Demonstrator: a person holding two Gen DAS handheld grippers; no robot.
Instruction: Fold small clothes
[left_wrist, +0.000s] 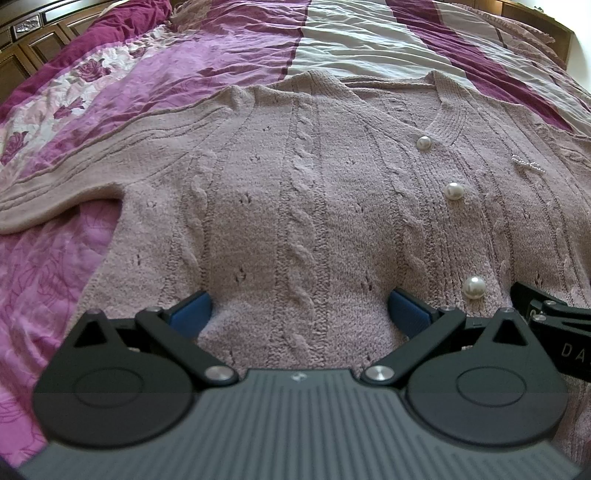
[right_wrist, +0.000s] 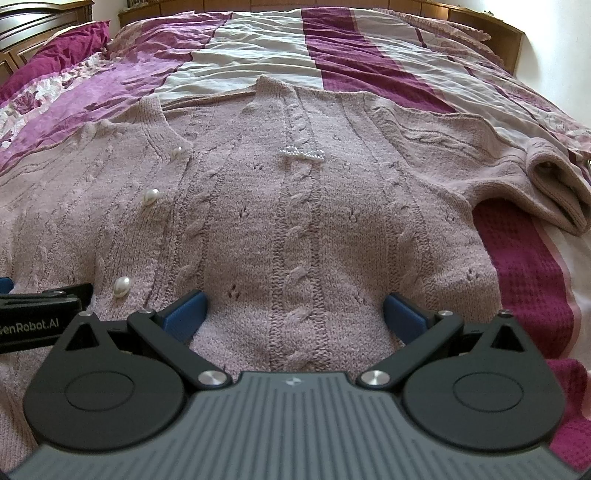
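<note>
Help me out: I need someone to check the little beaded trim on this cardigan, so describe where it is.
Start at the bed's striped purple bedspread, where a mauve cable-knit cardigan lies flat. Follow the central cable on the panel beside the pearl buttons up toward the neckline. The beaded trim sits across that cable: a small bow-like strip of tiny white beads, unlike the large single pearls.

In the right wrist view, white lettering reading "enRobot.AI", cut off at the frame edge, is being shown on the black plastic left gripper (right_wrist: 40, 325) at nine o'clock. In the left wrist view, "DA" is being shown, cut off, on the black plastic right gripper (left_wrist: 565, 332) at three o'clock.
</note>
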